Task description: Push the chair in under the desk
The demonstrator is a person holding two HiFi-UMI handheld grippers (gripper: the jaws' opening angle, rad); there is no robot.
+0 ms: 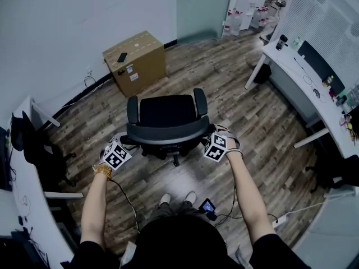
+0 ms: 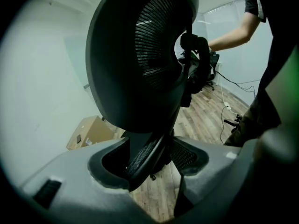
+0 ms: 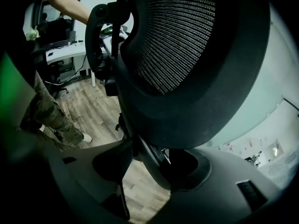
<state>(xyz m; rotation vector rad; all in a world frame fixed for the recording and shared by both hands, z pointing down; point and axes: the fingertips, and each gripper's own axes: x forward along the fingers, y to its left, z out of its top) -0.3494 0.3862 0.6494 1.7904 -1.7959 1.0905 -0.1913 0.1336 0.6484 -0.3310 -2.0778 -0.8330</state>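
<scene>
A person stands on a wood-plank floor (image 1: pixel 235 88) behind a black office chair (image 1: pixel 167 112), arms stretched forward, with a two-jaw gripper in each hand. The chair sits in the open middle of the room, its seat facing away from the person and its two armrests pointing towards the far wall. It is well apart from the white desk (image 1: pixel 289 66) along the right side and from a second white desk (image 1: pixel 25 178) along the left. The left gripper (image 1: pixel 125 144) meets the left end of the curved backrest (image 2: pixel 140 55), and the right gripper (image 1: pixel 211 135) meets the right end. Seen along its own jaws, the left gripper has the dark rim of the backrest running through the gap, and both pads are clamped against it. The right gripper likewise grasps the rim on its side, with the mesh panel rising large above the jaws. Both grippers tilt downward. Beyond the chair, a cardboard box (image 1: pixel 137 63) stands against the pale wall with a small dark object (image 1: pixel 122 57) on its lid. Another dark chair (image 1: pixel 39 147) sits at the left desk. Near the person's shoes (image 1: pixel 178 198), a small lit device (image 1: pixel 208 207) and trailing cables lie on the floor.
</scene>
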